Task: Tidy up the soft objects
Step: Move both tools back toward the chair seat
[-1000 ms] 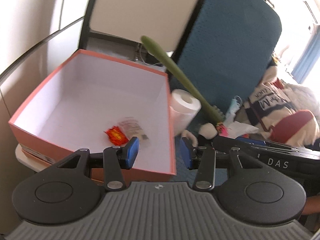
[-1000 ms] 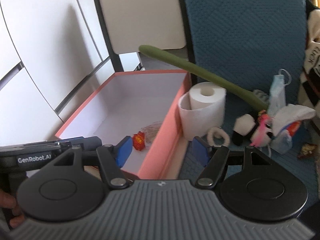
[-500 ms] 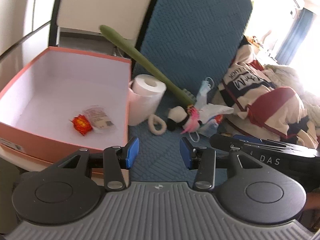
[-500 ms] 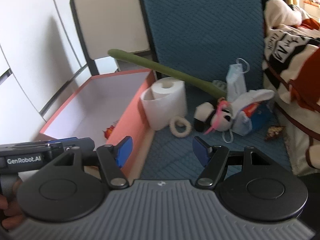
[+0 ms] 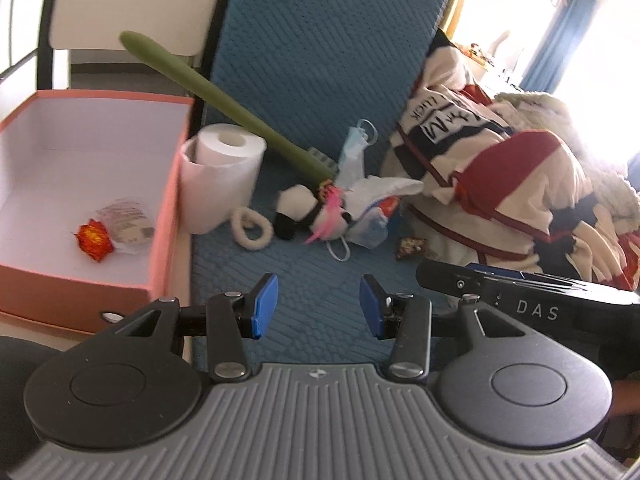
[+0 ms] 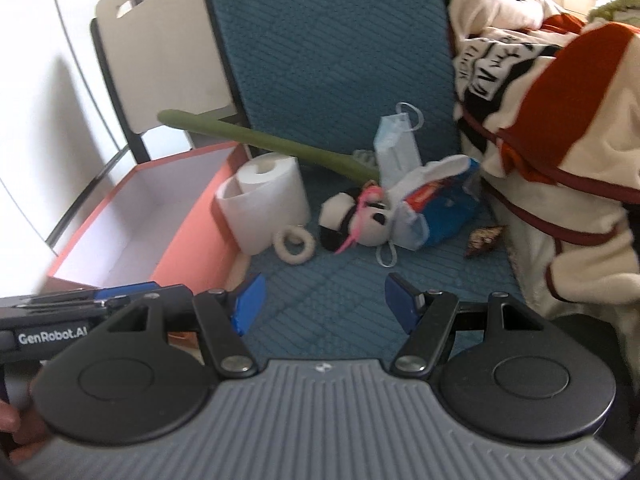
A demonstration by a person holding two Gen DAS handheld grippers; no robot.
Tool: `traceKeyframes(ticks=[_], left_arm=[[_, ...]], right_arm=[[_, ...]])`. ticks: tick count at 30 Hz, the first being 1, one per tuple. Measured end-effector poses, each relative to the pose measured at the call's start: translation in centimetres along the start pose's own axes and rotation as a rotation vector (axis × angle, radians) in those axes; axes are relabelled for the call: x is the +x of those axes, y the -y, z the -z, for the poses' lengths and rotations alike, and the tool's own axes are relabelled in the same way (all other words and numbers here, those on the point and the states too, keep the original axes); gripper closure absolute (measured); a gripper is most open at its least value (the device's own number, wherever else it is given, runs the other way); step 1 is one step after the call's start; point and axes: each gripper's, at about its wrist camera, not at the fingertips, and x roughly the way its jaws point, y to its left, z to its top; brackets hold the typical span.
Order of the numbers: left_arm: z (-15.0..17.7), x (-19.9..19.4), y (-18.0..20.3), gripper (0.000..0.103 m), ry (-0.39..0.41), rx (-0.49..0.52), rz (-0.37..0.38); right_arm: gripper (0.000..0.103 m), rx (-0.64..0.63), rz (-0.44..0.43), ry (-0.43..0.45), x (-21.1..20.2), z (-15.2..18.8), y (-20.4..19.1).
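On the blue seat cushion point(image 5: 312, 272) lie a panda plush point(image 5: 304, 212) point(image 6: 352, 220) with a pink ribbon, a cream fabric ring point(image 5: 252, 232) point(image 6: 295, 245), a toilet roll point(image 5: 220, 172) point(image 6: 266, 198), a tissue pack point(image 6: 436, 208), a face mask point(image 6: 396, 148) and a long green stalk point(image 5: 224, 100) point(image 6: 272, 146). The salmon box point(image 5: 160, 240) point(image 6: 196, 232) at left holds a wrapped snack point(image 5: 126, 224) and an orange-red piece point(image 5: 94, 238). My left gripper point(image 5: 318, 306) and right gripper point(image 6: 324, 300) both stand open and empty, above the cushion in front of the pile.
A white, red and black garment point(image 5: 500, 172) point(image 6: 552, 120) is heaped at the right of the seat. A small dark wrapper point(image 5: 412, 246) point(image 6: 484, 240) lies near it. A white chair back point(image 6: 160, 48) and pale wall panels stand behind the box.
Both grippers have swung right, from over the salmon box to over the blue cushion facing the pile. Their jaws have kept the same spread.
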Motion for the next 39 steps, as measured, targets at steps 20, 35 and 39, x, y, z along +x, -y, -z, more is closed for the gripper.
traceKeyframes(ticks=[20, 35, 39], left_arm=[[1.9, 2.9, 6.9, 0.052, -0.051, 0.061, 0.081], [1.4, 9.5, 6.2, 0.052, -0.074, 0.144, 0.011], [0.7, 12.1, 4.7, 0.052, -0.063, 0.138, -0.036]], right_arm=[[0.034, 0.099, 0.116, 0.019, -3.5, 3.2, 7.0], [0.034, 0.063, 0.162, 0.074, 0.3, 3.7, 8.3], [0.034, 0.061, 0.180, 0.091, 2.1, 3.3, 8.3]])
